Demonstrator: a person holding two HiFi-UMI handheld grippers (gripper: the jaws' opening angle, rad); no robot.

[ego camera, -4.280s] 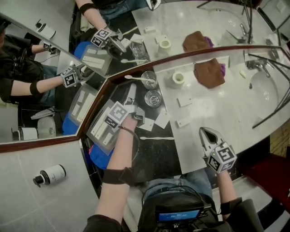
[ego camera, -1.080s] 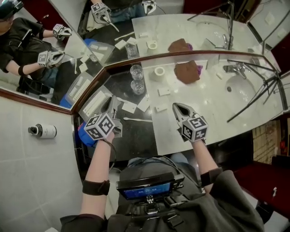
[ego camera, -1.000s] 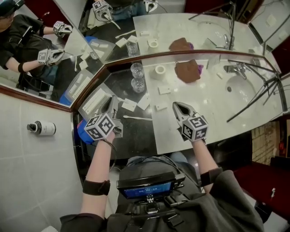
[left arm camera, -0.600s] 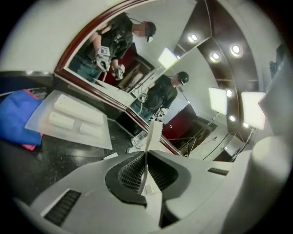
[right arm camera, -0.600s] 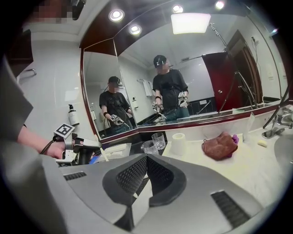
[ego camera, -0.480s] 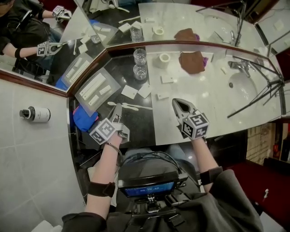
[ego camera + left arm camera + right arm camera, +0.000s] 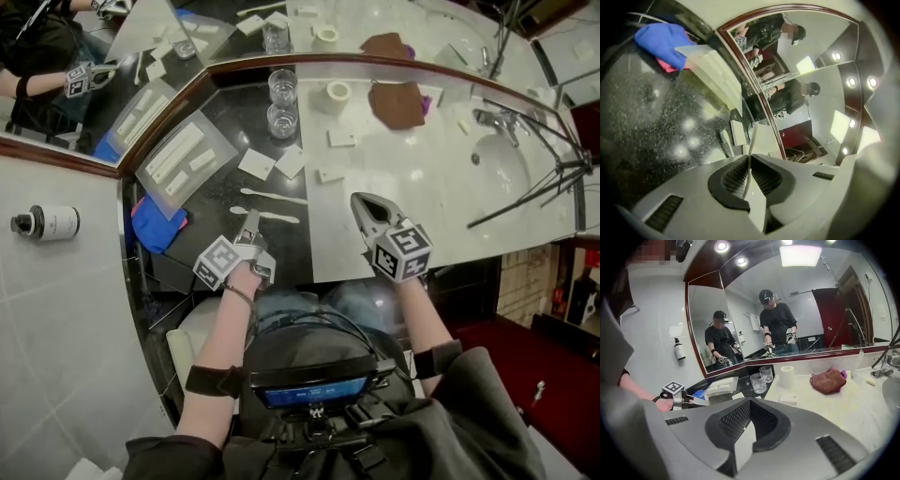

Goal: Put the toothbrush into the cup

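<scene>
Lower than a second ago, the left gripper (image 7: 251,223) has sunk toward the near edge of the black counter (image 7: 286,251) and rolled onto its side. Its jaws are almost together, pinching the white toothbrush (image 7: 278,218) crosswise near one end. Most of the handle runs level to the right of the jaws. Whether it touches the stone cannot be told. In the left gripper view it shows as a thin white strip between the pads.

Just beyond it a second toothbrush (image 7: 272,196) lies flat on the counter, nearly parallel. Past that, two white packets (image 7: 256,164) lie side by side, between the toothbrushes and the cups. The nearer glass cup (image 7: 281,120) stands upright, with the farther glass cup (image 7: 282,86) just behind it by the mirror.

Left of this line are a clear tray (image 7: 178,155) of white sachets and a blue cloth (image 7: 155,223). To the right, the white marble (image 7: 422,187) carries a white roll (image 7: 337,92), a brown cloth (image 7: 396,105) and the sink (image 7: 497,164).

Over the marble's near part hangs the right gripper (image 7: 361,200), jaws closed on nothing.
</scene>
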